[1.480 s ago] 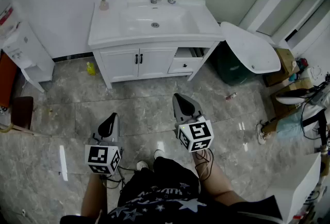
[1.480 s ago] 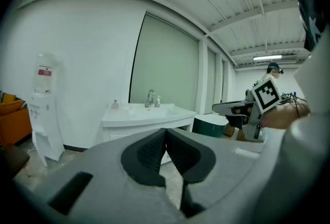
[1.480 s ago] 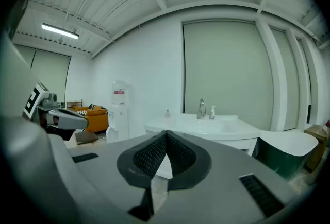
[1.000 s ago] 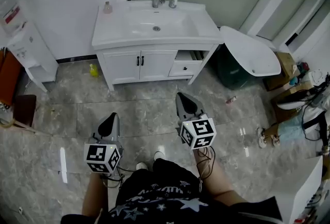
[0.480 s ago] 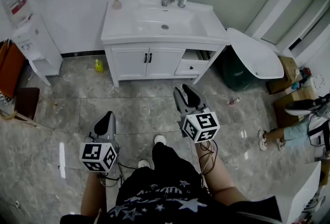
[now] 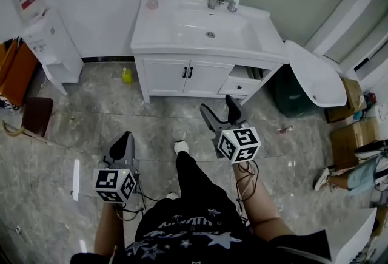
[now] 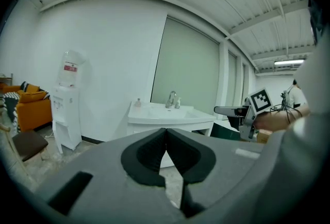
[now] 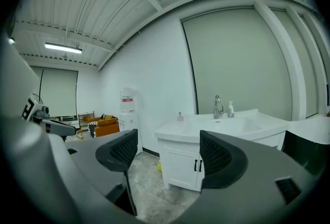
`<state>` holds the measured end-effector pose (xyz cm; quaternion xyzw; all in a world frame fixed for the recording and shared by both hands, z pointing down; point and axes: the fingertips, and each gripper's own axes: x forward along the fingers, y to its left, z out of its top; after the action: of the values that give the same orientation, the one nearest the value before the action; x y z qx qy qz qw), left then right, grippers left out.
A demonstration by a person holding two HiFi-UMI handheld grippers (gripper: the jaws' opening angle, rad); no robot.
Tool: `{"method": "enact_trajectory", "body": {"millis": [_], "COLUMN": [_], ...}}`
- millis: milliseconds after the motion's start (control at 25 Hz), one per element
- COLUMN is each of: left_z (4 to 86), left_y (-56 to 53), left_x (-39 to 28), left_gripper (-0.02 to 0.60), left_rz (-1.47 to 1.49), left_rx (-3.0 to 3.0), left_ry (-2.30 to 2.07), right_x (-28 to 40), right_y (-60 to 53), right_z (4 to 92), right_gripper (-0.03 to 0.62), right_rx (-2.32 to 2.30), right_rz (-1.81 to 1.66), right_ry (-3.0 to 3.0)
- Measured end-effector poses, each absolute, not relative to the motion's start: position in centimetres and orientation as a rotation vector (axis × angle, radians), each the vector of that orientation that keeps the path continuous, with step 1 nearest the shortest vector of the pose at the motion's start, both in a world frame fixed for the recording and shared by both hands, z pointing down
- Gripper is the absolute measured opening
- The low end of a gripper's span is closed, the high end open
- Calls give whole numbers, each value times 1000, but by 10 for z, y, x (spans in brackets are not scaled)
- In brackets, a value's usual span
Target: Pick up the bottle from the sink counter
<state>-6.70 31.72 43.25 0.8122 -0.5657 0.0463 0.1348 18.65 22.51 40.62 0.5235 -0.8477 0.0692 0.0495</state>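
Grey right claw [image 6: 217, 106], shut a second ago, is opening, empty; left claw [image 6: 124, 142] closed, empty; pink bottle [image 6: 152, 2] well ahead on worktop [image 6: 182, 44].

The small bottle [image 6: 152, 2] at the back left corner of the tabletop [image 6: 182, 44] is too tiny in the head view to show its label or cap. A yellow thing [image 6: 126, 76] on the floor beside the cabinet [image 6: 176, 77] is too small to name. In their own view, the left tongs [image 7: 166, 133] block the cabinet's lower half, and in the head view their marker cube covers the hand holding them. A person [image 6: 356, 175] at the right and an orange seat [image 6: 12, 65] at the left are cut off by the head view's edges.
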Motion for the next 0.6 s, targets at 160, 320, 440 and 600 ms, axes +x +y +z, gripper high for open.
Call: {"method": "enact_trajectory", "body": {"millis": [160,320,440,600], "left_z": [433,435,432,426], "left_y": [268,212,169,108], "left_x": [-77,-81,-79,-72], "left_gripper": [20,20,20,20], "left_rz": [150,176,198,213], "left_rx": [2315,2270,2245,2221], "left_ry": [-1705,-1759,-1779,-1803], "right_x": [174,166,162,161], "right_y": [165,95,45,-18], "right_z": [416,421,422,428], "right_gripper": [359,359,359,359], "right_rx": [1535,1479,1433,1375], "right_rz": [219,247,271,302], "right_ry": [-2605,-2637,-2662,-2675]}}
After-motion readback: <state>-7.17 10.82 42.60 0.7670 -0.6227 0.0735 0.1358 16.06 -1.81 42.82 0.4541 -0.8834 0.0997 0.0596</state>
